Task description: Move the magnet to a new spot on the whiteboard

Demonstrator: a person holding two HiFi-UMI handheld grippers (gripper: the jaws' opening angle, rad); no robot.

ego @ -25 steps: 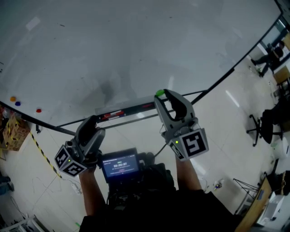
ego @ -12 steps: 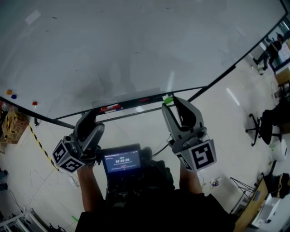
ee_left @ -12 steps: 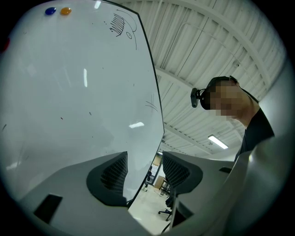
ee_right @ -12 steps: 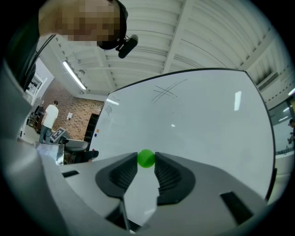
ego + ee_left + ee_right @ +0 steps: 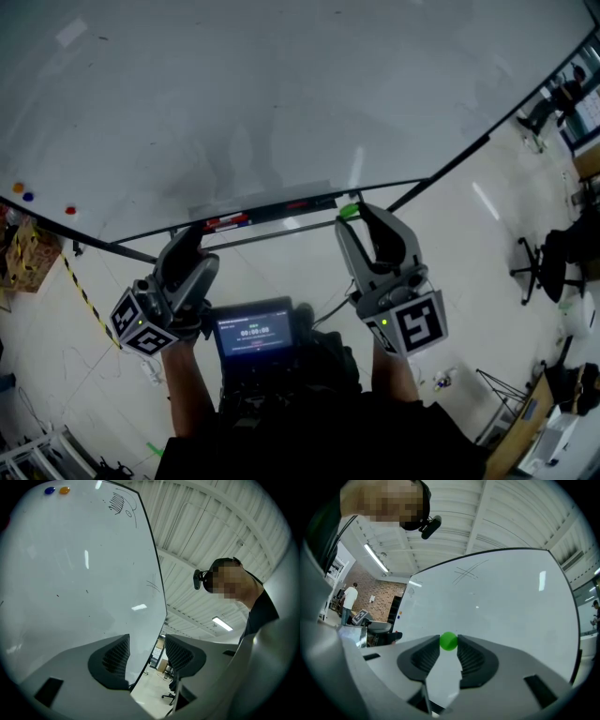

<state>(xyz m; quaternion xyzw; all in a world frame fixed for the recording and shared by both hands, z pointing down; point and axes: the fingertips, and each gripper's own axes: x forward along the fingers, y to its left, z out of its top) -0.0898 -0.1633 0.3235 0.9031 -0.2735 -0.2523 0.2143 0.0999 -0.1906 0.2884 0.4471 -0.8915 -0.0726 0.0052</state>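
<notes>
Two grippers are working in front of the whiteboard (image 5: 281, 94), and only one is carrying a load. The right gripper (image 5: 361, 212) is pinching the green magnet (image 5: 349, 210) at the very tips of its jaws. In the right gripper view both pads are pressing on the round magnet (image 5: 449, 640) from either side, so most of it is standing proud of the right gripper (image 5: 449, 644). This tip grip is probably leaving the magnet's face free, so that it can be set flat on the board.

The magnet is sitting low, near the board's bottom edge and just beside the right end of the marker tray (image 5: 262, 217). It is therefore judged to be in transit and not yet parked at a new spot.

The left gripper (image 5: 187, 246) is hanging lower at the person's left. The left gripper view shows its jaws standing apart with nothing between them (image 5: 146, 651). It is apparently waiting clear of the work.

Several details are proving hard to read:
- Neither view is showing whether the magnet is touching the board or hovering just off it.
- The board's upper and left edges are running out of the head view.
- Three small magnets (image 5: 28, 197) are showing only as coloured dots at far left.
- Text on the chest-mounted screen (image 5: 253, 333) is too small to read.
</notes>
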